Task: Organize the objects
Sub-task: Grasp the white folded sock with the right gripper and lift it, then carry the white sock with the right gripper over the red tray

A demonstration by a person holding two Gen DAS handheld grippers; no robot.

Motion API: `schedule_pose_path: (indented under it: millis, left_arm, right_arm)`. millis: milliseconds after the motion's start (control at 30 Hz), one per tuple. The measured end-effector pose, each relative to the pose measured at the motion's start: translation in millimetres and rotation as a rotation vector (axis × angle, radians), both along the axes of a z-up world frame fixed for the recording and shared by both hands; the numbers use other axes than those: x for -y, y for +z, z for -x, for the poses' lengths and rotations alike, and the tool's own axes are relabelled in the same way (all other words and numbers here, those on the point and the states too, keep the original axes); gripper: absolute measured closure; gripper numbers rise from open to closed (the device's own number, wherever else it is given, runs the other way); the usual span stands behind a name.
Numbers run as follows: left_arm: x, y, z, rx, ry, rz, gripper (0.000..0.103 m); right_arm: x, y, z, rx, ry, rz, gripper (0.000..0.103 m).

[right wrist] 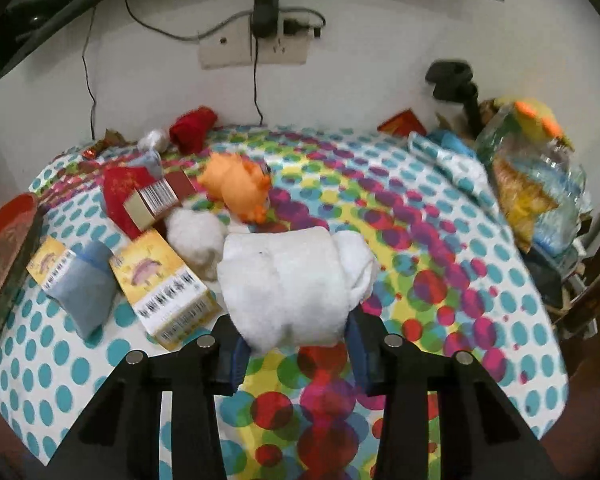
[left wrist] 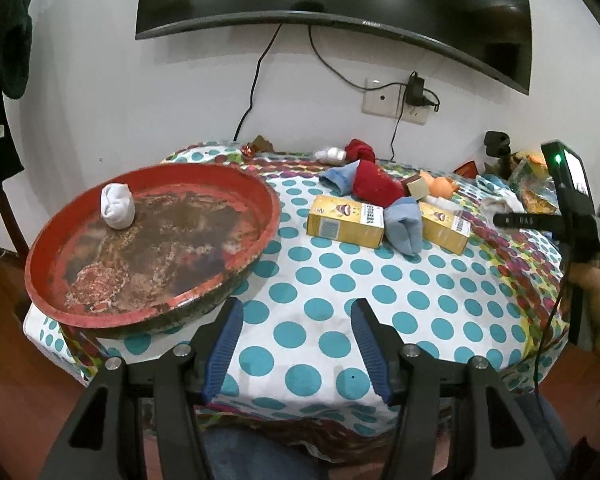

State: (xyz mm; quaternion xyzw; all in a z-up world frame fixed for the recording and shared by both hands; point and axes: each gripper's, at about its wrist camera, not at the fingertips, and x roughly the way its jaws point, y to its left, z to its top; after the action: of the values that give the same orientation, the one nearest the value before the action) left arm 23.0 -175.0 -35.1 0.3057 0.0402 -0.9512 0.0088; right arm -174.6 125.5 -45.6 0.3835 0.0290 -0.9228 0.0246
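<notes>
Right gripper (right wrist: 296, 340) clamping rolled white sock (right wrist: 296, 280); we are carrying it toward red tray (right wrist: 16, 208), far left of frame. Left gripper (left wrist: 298, 344) gaping, empty.

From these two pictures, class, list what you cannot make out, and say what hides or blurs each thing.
- Right wrist view: the table under the white sock, held in the right gripper, is covered.
- Right wrist view: the red tray is cut off by the left edge.
- Left wrist view: printing on the yellow boxes is too small to read.
</notes>
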Motion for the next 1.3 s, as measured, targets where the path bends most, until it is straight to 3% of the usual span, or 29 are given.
schedule_pose_path:
  millis: [133,367,500,733,1300]
  left_arm:
    - [2.4,1.0,-11.8,-0.017,0.02,0.009,0.045]
    - [8.5,5.6,-35.3,-0.087,0.082,0.118,0.045]
    - [17.8,9.4,-41.6,-0.12,0.134,0.135,0.045]
    - [38.6,9.8,-42.4,-0.107,0.213,0.12,0.045]
    - [66.9,4.1,-37.0,-0.077,0.289,0.066,0.045]
  right_arm:
    - [27.0,23.3,-6.6,-0.039,0.029,-0.031,0.065]
    - [93.3,51.8,-21.6,-0.092,0.123,-0.055,0.065]
    - [132.1,65.1,-30.1,-0.114,0.186,-0.059,0.065]
    - [199.9,83.9,-45.3,-0.149,0.303,-0.086,0.064]
    - [321.2,55.9,-54.9,-0.111,0.489,-0.148,0.063]
